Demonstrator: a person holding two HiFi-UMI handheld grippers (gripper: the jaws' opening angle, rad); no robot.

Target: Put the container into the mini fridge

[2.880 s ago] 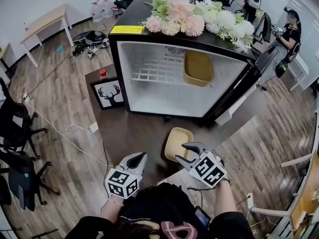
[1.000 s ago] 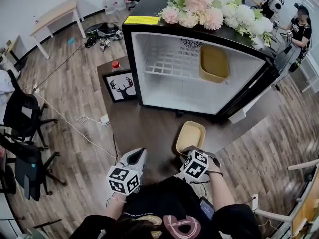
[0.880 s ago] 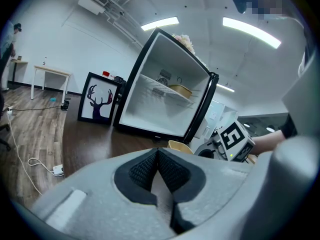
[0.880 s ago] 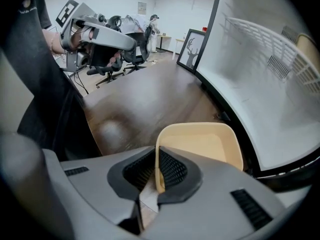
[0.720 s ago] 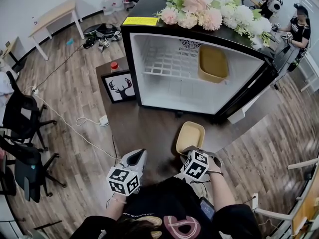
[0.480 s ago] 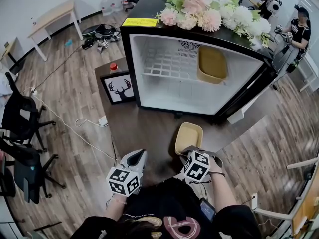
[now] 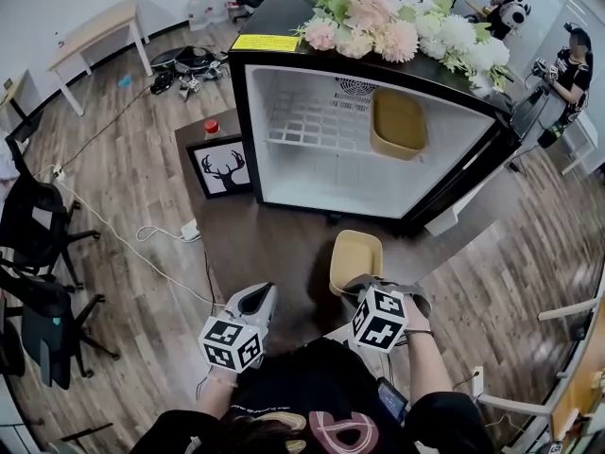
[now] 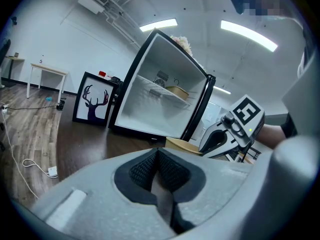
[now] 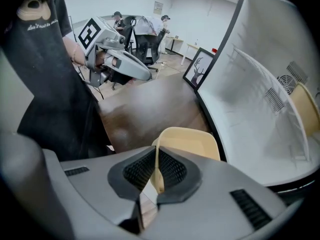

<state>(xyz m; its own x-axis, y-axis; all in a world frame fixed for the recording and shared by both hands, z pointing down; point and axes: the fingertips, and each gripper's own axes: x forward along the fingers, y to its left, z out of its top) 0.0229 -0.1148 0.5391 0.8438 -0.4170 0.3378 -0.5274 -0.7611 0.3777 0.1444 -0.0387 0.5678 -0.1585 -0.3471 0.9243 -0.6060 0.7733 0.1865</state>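
A pale yellow container (image 7: pixel 354 256) hangs tilted above the dark brown surface (image 7: pixel 274 244) in front of the open mini fridge (image 7: pixel 312 173). My right gripper (image 7: pixel 365 285) is shut on its near rim; in the right gripper view the thin rim runs between the pads (image 9: pixel 172 171) of that gripper (image 9: pixel 156 173), with the container (image 9: pixel 192 141) beyond. A second yellow container (image 7: pixel 397 121) stands on the fridge's wire shelf at the right. My left gripper (image 7: pixel 257 297) hovers left of the held container, shut and empty (image 8: pixel 158 170).
Artificial flowers (image 7: pixel 397 26) lie on the fridge top. The fridge door (image 7: pixel 465 195) swings open to the right. A framed deer picture (image 7: pixel 219 168) and a red-capped bottle (image 7: pixel 212 127) stand left of the fridge. Office chairs (image 7: pixel 38 244) and a cable are at the left.
My right gripper has risen a little with the container's rim in it, lifting the container. The left gripper has stayed where it was.
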